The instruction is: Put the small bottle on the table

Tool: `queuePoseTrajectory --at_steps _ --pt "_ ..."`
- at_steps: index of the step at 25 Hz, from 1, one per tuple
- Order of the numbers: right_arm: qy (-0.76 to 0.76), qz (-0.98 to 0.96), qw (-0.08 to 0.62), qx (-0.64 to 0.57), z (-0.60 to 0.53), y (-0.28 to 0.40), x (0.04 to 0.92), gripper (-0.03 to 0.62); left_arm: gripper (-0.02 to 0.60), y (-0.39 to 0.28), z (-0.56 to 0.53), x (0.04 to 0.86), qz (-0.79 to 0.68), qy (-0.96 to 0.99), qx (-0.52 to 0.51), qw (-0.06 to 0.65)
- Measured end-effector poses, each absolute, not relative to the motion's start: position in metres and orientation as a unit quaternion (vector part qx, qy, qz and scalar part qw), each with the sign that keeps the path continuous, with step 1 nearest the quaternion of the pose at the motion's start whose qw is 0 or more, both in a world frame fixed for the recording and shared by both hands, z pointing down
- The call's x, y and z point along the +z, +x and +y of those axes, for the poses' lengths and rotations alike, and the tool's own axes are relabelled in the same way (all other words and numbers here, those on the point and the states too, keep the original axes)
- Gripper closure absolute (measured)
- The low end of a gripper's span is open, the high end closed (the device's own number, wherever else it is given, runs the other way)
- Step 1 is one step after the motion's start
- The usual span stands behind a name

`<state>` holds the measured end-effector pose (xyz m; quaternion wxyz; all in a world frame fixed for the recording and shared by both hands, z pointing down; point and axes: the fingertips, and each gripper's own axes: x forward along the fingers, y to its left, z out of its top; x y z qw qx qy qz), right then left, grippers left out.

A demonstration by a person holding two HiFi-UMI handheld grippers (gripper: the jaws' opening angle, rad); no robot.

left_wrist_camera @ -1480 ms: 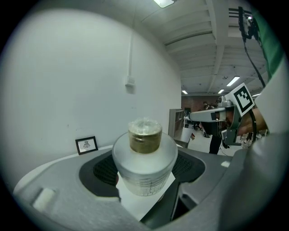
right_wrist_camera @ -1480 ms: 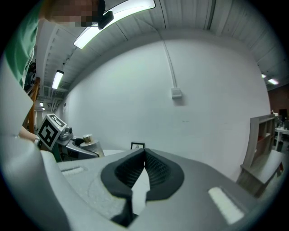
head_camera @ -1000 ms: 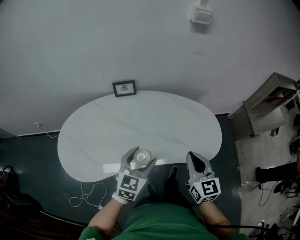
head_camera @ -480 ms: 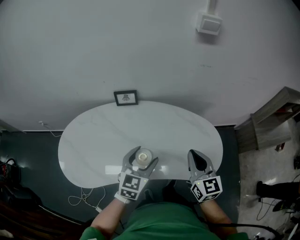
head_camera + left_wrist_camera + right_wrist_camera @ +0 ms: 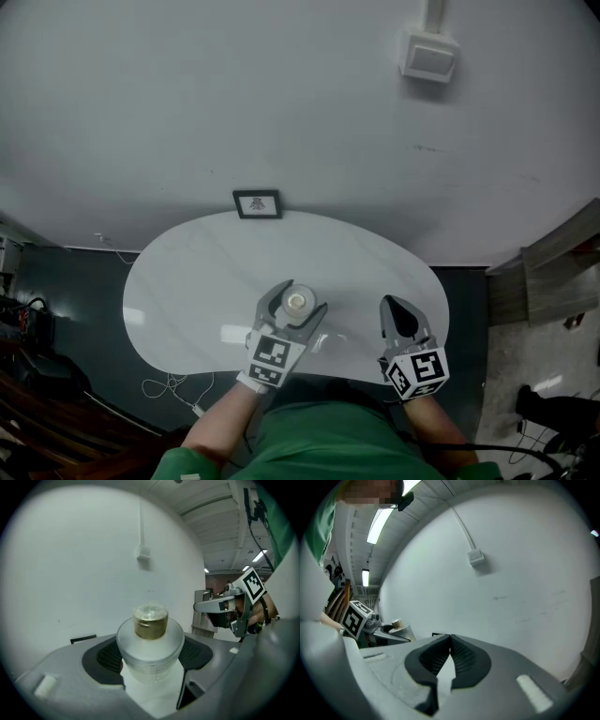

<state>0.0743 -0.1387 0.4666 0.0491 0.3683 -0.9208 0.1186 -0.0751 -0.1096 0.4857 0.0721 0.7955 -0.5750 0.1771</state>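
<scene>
The left tongs (image 5: 300, 298) are clamped on the small bottle (image 5: 150, 644), one dark ribbed pad pressed against each side of its frosted, see-through body. The bottle stands upright in the grip, its brass-coloured neck topped by a pale cap. Seen from the head view, it is over the white oval bench (image 5: 197, 272), toward the 6 o'clock edge and a little right of centre. No view shows whether its base touches the bench top.

The right tongs (image 5: 391, 305) are at 3 o'clock from the left ones, apart from them, and over the bench's 4 o'clock part. Their padded tips meet at the front with nothing between them. In the right gripper view the left tongs and the bottle show at 9 o'clock.

A small black picture frame (image 5: 257, 203) stands at the bench's 12 o'clock edge against the pale wall. A white wall box (image 5: 428, 58) is mounted high at 1 o'clock. A white cable (image 5: 164, 384) lies looped on the dark floor at 7 o'clock from the bench. The person's green shirt (image 5: 328, 450) fills the bottom of the head view.
</scene>
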Motion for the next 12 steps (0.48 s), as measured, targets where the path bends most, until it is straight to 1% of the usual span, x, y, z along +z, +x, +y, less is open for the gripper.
queuePoseTrajectory --at_steps 6,12 --pt "0.371 -0.917 0.056 0.136 -0.156 0.086 0.479 0.592 0.236 -0.07 -0.146 0.499 -0.572 0.795 0.189 0.073" --pt "0.407 -0.899 0.067 0.148 -0.172 0.102 0.492 0.592 0.236 -0.067 -0.192 0.526 -0.544 0.812 0.202 0.07"
